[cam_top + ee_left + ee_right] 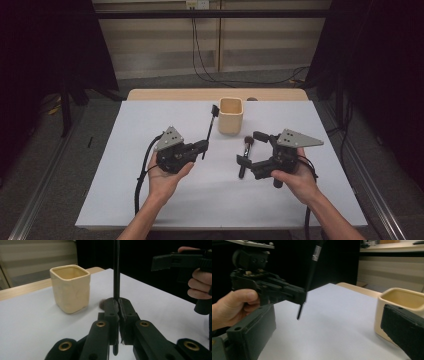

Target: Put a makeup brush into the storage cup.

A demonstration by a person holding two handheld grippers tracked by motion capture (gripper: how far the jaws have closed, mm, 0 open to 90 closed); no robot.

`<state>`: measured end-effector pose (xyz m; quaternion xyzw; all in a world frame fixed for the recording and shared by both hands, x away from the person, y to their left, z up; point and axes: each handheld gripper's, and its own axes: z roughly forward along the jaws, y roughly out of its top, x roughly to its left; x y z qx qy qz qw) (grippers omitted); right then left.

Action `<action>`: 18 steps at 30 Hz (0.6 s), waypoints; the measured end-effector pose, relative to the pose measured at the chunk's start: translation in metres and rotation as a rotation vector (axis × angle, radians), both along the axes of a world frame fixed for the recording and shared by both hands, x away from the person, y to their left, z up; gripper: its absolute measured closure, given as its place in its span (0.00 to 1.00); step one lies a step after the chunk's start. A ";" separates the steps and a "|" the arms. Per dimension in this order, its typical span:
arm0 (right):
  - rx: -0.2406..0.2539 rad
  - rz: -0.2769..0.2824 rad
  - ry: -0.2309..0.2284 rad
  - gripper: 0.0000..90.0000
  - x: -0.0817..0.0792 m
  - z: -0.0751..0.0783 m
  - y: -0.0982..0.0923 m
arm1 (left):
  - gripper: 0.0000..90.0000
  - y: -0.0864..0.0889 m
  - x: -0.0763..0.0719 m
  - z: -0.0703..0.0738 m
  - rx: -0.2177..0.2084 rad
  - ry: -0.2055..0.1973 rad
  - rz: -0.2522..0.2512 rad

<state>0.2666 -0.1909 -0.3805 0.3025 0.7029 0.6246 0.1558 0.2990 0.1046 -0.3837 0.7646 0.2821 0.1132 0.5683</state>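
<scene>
Left gripper (204, 145), centre-left of the high view: jaws closed tight on the thin black handle of a makeup brush (210, 128), which stands steeply, head at top. Right gripper (252, 148), centre-right: jaws spread wide, nothing between them; a second brush (245, 156) lies on the white table (150, 200) beneath its jaws. Left hand (167, 176) palm-up under its gripper; right hand (295, 175) grips from lower right. Cream square cup (230, 115), upper centre, upright; nothing seen in the visible part of its inside.
</scene>
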 end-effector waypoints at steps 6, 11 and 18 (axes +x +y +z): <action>-0.001 0.013 -0.024 0.00 0.011 0.006 0.014 | 0.96 -0.009 0.000 -0.004 -0.004 -0.003 -0.023; -0.008 0.023 -0.014 0.00 0.019 0.006 0.025 | 0.96 -0.009 -0.001 -0.011 -0.026 0.021 -0.024; -0.020 0.039 -0.026 0.02 0.029 0.007 0.041 | 0.96 -0.013 -0.003 -0.016 -0.010 0.020 -0.021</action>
